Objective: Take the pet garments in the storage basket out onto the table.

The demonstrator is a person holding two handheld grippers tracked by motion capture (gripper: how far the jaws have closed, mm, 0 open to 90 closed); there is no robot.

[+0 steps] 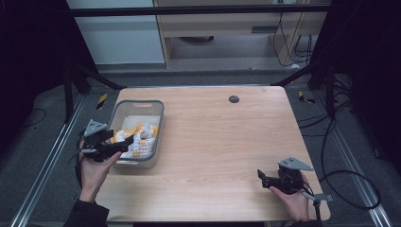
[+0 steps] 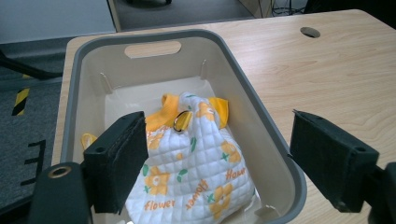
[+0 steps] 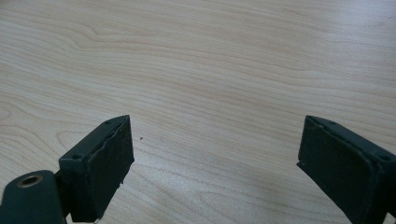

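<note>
Quilted pouch [image 1: 137, 137], white with orange flowers, lies in the grey bin [image 1: 158, 106] near the desk's left edge, seen from the high view. My left gripper [image 1: 124, 142] hangs over the bin's near rim, pointing in at the pouch, while my right gripper [image 1: 261, 176] rests low by the near right corner, well apart from everything. The desk [image 1: 222, 142] is pale wood with a small round grommet hole [image 1: 233, 99] toward its far edge; dark floor, trailing cables and black frame legs surround it

From the left gripper view, the pouch [image 2: 196, 172] sits bunched on the bin's floor, nearer the close wall, its orange drawstring top [image 2: 187, 112] gathered at the far end with a small metal ring [image 2: 180, 122]. My left gripper [image 2: 219, 163] stands spread wide, holding nothing, above the bin [image 2: 252, 93]. I judge the pouch light, soft and squashy, not slippery; it will crumple under the pads, so I would pinch the gathered neck or a fold of the quilted body

From the right gripper view, my right gripper [image 3: 215, 163] is also spread wide and empty over bare wood grain [image 3: 210, 70]
</note>
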